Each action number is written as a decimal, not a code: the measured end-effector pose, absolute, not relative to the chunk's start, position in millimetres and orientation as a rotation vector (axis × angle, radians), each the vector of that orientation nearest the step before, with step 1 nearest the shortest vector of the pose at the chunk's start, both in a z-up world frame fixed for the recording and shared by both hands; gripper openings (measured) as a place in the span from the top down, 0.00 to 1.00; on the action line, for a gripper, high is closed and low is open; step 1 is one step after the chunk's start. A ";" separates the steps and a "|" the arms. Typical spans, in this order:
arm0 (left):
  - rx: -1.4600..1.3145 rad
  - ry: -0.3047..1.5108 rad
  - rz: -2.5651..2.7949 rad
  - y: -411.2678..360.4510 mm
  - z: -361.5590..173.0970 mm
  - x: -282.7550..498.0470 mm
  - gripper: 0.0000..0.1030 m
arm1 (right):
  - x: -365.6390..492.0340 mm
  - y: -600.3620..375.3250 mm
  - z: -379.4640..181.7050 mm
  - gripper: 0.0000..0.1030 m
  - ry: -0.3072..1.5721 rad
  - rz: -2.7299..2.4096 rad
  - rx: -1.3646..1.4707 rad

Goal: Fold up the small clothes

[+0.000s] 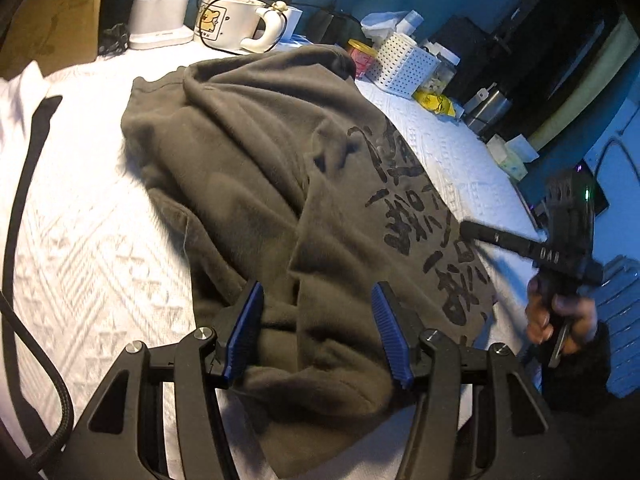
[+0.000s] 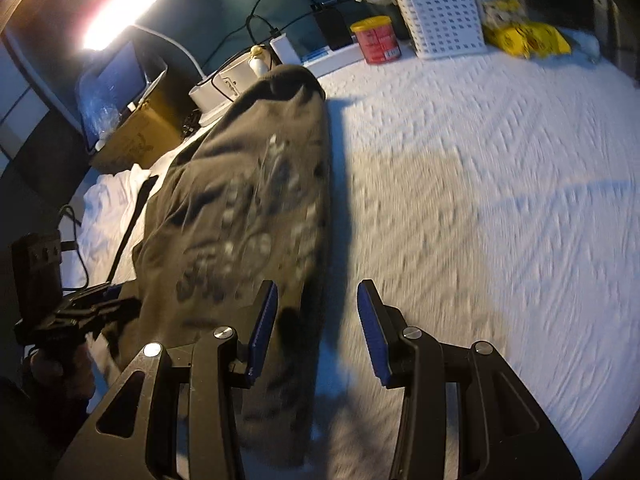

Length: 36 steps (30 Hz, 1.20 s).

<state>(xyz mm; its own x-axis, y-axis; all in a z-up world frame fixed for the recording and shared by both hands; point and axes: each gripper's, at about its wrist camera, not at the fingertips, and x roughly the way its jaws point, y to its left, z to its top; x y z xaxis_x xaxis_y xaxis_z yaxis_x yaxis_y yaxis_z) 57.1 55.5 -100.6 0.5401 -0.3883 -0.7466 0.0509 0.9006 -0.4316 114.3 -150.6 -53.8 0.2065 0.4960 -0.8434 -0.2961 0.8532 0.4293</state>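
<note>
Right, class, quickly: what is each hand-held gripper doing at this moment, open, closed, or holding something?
Left hand-held gripper: open, fingers either side of a fold of the grey garment, not clamped.
Right hand-held gripper: open, holding nothing, over the garment's edge.

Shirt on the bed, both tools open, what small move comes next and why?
Probably close the left tool on the near hem of the shirt: its open jaws already straddle that bunched edge, while the right tool hangs open beside the shirt holding nothing.

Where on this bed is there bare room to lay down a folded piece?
Bare bedspread lies right of the grey shirt, up to the white basket and red can. Another bare strip lies left of the shirt. The far edge by the mug is crowded.
</note>
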 end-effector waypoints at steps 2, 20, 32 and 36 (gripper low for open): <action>-0.403 0.968 -0.269 56.0 -100.8 53.6 0.45 | 102.8 -153.3 -54.8 0.57 1.245 0.554 0.199; -0.381 0.927 -0.187 37.3 -93.8 0.7 0.97 | 31.8 -133.1 -38.3 0.91 1.104 0.516 0.156; -0.258 1.020 -0.233 20.2 -108.7 -16.9 0.94 | -38.5 -140.8 -19.2 0.91 1.115 0.459 0.079; -0.245 1.019 -0.243 25.6 -109.4 -20.2 0.92 | -52.2 -139.8 -27.8 0.90 1.138 0.450 0.094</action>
<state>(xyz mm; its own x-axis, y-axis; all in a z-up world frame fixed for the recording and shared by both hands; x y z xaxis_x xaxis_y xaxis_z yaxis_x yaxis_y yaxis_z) -20.2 25.6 -109.4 0.5023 -0.3115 -0.8066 0.0855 0.9462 -0.3122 -52.2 -139.8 -27.8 0.3409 0.3923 -0.8543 -0.2981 0.9070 0.2976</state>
